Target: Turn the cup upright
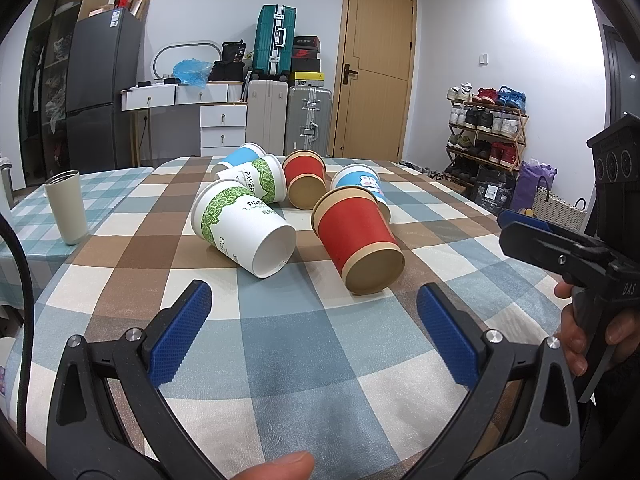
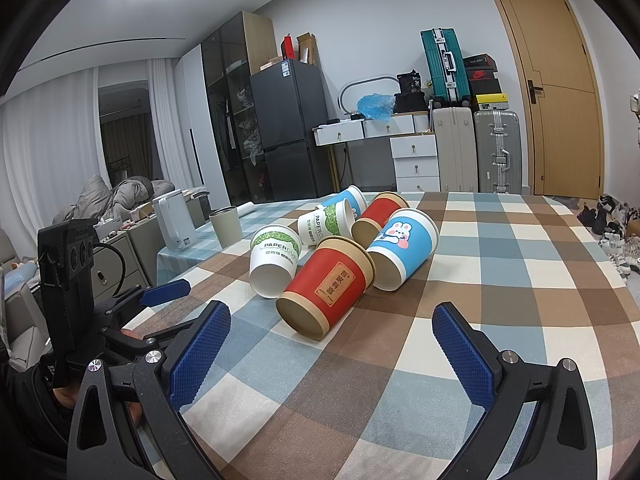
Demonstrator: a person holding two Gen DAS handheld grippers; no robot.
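Observation:
Several paper cups lie on their sides in a cluster on the checked tablecloth [image 1: 320, 360]. Nearest are a red cup [image 1: 358, 240] [image 2: 326, 286] and a white cup with green leaves [image 1: 244, 230] [image 2: 274, 258], bases toward me. Behind lie a blue rabbit cup [image 1: 360, 184] [image 2: 402, 248], a second red cup [image 1: 304, 178] [image 2: 376, 216], a second white-green cup [image 1: 256, 180] [image 2: 326, 222] and a blue cup [image 1: 240, 156] [image 2: 348, 198]. My left gripper [image 1: 314, 312] is open and empty, short of the cups. My right gripper [image 2: 332, 336] is open and empty, just before the red cup.
A beige metal tumbler [image 1: 66, 208] [image 2: 226, 226] stands upright at the table's left on a teal cloth. A white kettle [image 2: 174, 222] stands beyond it. The right gripper's body shows at the left wrist view's right edge [image 1: 560, 248]. Suitcases, drawers, a fridge and a shoe rack line the walls.

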